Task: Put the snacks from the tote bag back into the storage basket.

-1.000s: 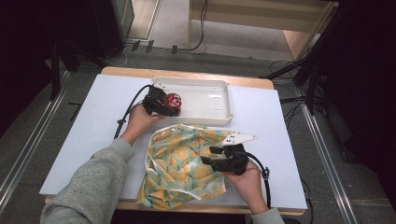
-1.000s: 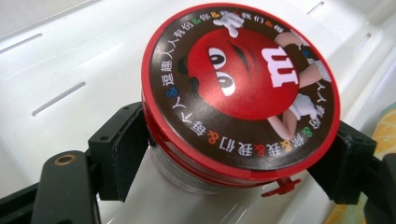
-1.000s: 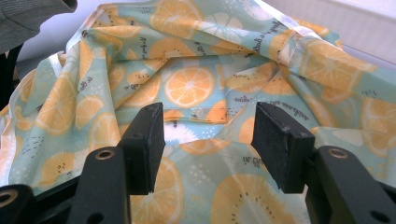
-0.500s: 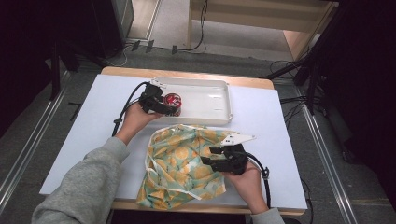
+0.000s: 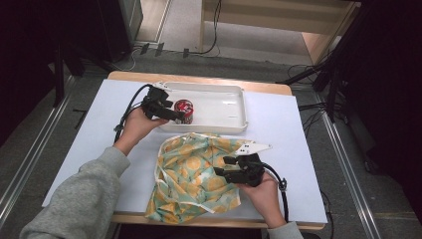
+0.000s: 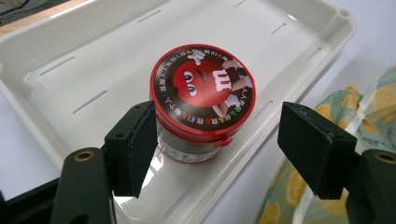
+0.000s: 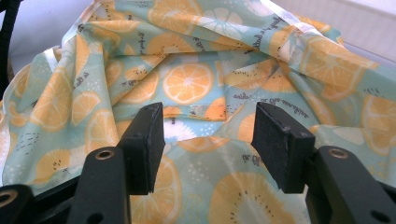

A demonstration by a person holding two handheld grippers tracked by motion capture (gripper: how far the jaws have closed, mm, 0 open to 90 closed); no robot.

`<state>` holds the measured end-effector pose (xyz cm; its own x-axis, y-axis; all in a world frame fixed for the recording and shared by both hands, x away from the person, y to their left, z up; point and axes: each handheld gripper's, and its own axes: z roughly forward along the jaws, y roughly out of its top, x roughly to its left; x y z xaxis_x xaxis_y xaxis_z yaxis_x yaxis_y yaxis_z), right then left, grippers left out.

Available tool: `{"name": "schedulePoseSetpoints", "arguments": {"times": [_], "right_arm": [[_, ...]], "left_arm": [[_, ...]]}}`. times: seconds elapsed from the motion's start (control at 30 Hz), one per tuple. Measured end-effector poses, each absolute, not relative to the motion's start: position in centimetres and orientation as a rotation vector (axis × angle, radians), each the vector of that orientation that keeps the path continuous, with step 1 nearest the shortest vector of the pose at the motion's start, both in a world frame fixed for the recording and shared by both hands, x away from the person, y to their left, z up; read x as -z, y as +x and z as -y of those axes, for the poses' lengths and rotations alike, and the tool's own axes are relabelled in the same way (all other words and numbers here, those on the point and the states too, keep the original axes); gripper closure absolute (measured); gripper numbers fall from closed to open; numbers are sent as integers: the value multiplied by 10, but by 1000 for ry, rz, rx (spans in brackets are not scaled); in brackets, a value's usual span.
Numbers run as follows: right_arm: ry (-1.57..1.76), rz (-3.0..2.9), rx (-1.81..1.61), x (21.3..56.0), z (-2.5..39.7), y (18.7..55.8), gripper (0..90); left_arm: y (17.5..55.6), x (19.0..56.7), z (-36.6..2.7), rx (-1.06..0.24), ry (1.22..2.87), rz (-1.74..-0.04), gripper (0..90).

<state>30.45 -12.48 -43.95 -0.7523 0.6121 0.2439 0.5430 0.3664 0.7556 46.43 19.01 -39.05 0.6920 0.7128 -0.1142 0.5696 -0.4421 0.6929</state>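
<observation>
A small jar with a red cartoon lid stands upright in the left part of a white tray. My left gripper is open around the jar. One pad sits close beside the jar and the other stands well clear of it. A crumpled cloth with an orange-slice print lies on the table in front of the tray. My right gripper hovers open low over the cloth's right side, with nothing between its pads.
The tray holds nothing but the jar. A white table cover lies bare to the right of the cloth and at the far left. Cables trail from both grippers, and the floor drops away past the table edges.
My left hand has drawn back slightly to the left while the jar stays in place. The right gripper and the cloth have not moved.
</observation>
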Motion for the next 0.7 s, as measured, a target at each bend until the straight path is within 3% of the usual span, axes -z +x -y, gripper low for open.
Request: {"name": "schedulePoseSetpoints", "arguments": {"times": [0.37,0.5,0.7], "right_arm": [[1075,-2531,-1351,439,125,304,450],[1070,-2533,-1350,440,125,304,449],[1069,-2534,-1348,440,125,304,448]], "left_arm": [[452,385,-192,-205,2166,-921,552],[449,387,-192,-196,2187,-891,725],[447,397,-188,-166,2197,-889,856]]}}
